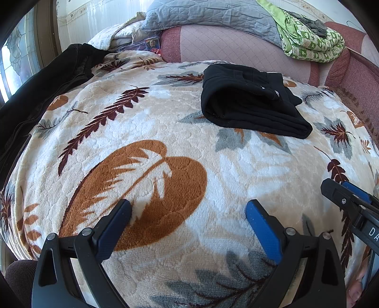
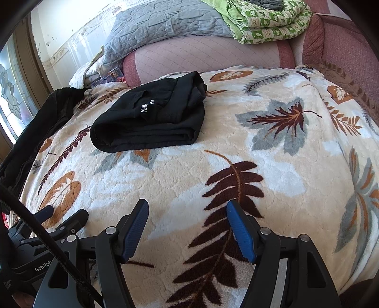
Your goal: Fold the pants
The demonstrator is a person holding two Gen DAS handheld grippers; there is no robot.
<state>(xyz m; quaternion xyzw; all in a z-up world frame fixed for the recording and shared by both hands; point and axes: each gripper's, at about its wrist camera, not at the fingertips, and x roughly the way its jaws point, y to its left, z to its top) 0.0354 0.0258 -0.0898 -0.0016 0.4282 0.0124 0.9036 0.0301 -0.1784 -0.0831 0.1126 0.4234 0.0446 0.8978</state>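
The black pants (image 1: 251,101) lie folded into a compact stack on the leaf-patterned blanket (image 1: 165,132), toward the far side of the bed. In the right wrist view the black pants (image 2: 151,118) lie at the upper left, with white lettering showing. My left gripper (image 1: 188,207) is open and empty, held over the near part of the blanket, well short of the pants. My right gripper (image 2: 187,208) is open and empty too, also near the front. Each gripper shows at the edge of the other's view, the right gripper (image 1: 341,192) and the left gripper (image 2: 64,216).
A dark garment (image 1: 47,94) lies along the left edge of the bed. A pink quilted headboard cushion (image 1: 236,47) stands behind, with a grey pillow (image 1: 208,16) and a green patterned quilt (image 1: 308,40) on it. A window (image 1: 16,59) is at far left.
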